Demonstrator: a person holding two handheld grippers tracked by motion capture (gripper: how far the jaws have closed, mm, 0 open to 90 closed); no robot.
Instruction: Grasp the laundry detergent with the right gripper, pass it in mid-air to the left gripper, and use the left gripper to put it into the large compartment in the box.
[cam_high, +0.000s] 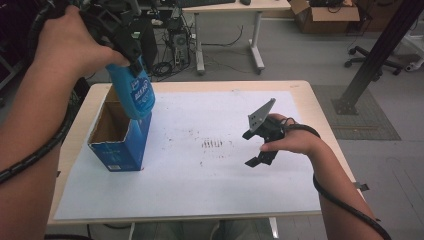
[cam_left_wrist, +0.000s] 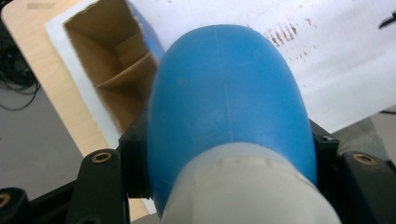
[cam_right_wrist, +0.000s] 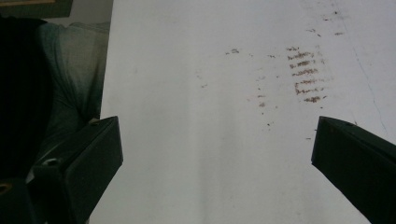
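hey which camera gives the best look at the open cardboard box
The high view: the whole box shows, open-topped, standing below the blue bottle. The left gripper view gives part of its brown inside, the bottle covering the rest.

Workshop room with a grey floor (cam_high: 300, 55).
A white desk (cam_high: 240, 7), cardboard box (cam_high: 325, 15), tangled cables (cam_high: 165, 67) and an office chair (cam_high: 375, 60) stand behind.

Left hand-held gripper (cam_high: 131, 60) raised, jaws clamped; right hand-held gripper (cam_high: 260, 147) low, apparently hovering, jaws wide.
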